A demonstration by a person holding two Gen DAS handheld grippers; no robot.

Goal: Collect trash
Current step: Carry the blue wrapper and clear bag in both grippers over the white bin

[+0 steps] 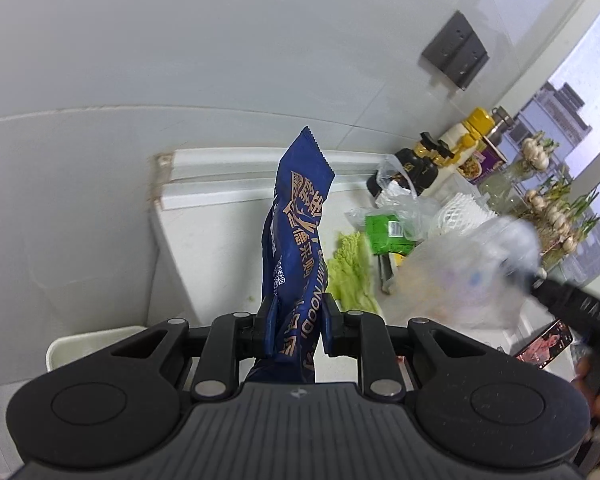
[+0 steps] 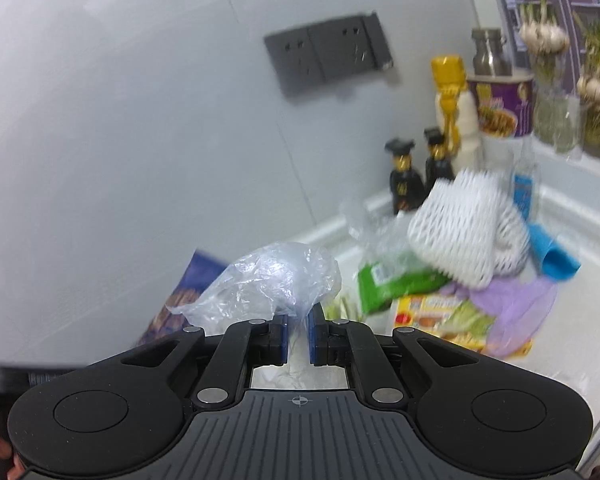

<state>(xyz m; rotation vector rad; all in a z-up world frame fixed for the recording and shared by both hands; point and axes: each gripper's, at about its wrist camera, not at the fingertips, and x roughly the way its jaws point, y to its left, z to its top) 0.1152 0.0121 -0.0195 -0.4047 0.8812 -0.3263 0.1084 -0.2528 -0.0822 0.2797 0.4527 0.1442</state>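
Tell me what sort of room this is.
Most likely a home kitchen: a white counter against a wall with sockets, sauce bottles and an instant noodle cup at the back, and sprouting garlic on the windowsill.

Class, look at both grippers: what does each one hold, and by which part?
The left gripper is shut on the blue noodle packet, near its lower end. The right gripper is shut on a clear plastic bag, pinching its crumpled edge.
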